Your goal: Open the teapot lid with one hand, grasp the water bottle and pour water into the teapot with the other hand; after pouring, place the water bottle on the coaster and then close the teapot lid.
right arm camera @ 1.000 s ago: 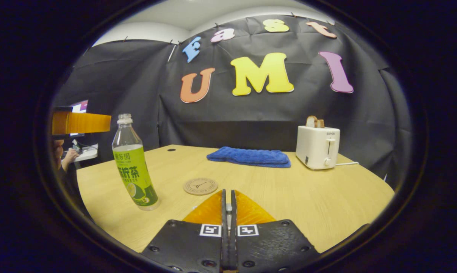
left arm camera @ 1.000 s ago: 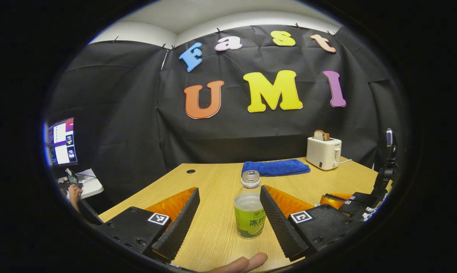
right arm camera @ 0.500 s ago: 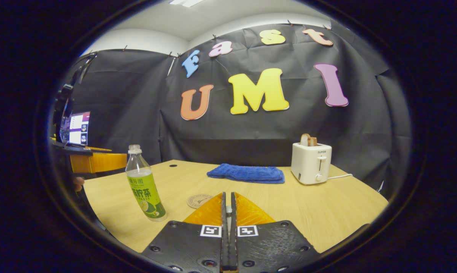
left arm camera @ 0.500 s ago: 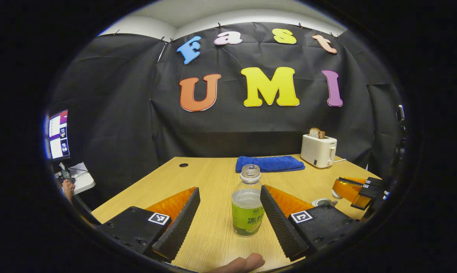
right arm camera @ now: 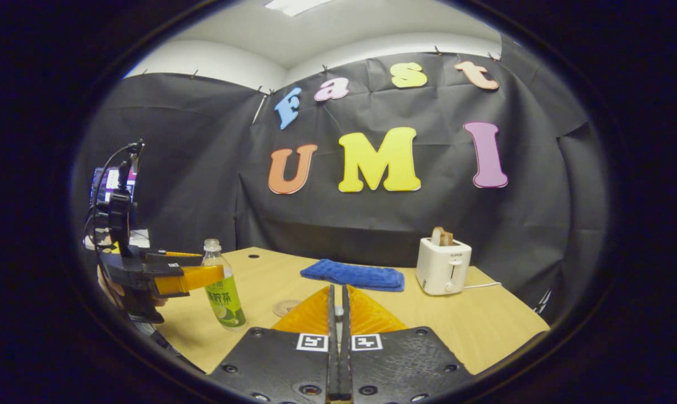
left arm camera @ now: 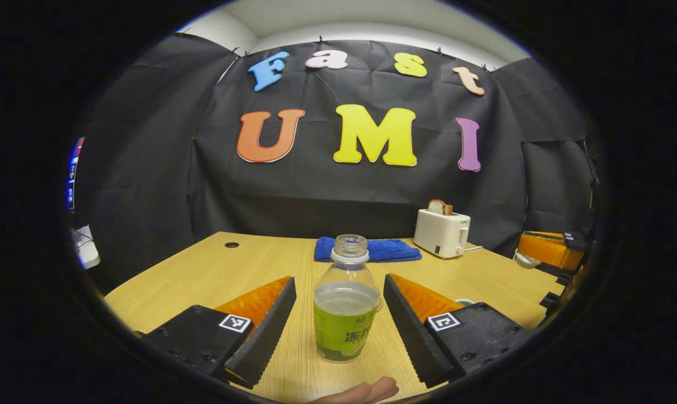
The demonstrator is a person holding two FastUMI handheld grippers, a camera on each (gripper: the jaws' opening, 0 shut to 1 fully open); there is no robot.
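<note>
My left gripper [left arm camera: 338, 325] stands wide apart around the uncapped water bottle [left arm camera: 344, 306] — a finger on each side, neither touching it. The bottle is upright on the wooden table [left arm camera: 248, 269], partly full. My right gripper [right arm camera: 337, 342] is pressed together; something small may sit between the fingers, though I cannot tell what. Just ahead of it lies the coaster [right arm camera: 286, 307], beside the bottle — farther back, a blue cloth [right arm camera: 352, 275] and a white toaster [right arm camera: 443, 272].

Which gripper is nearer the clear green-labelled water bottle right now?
Left. The left gripper straddles the clear green-labelled water bottle, fingers open either side; the right gripper sits shut, off to its right.
</note>
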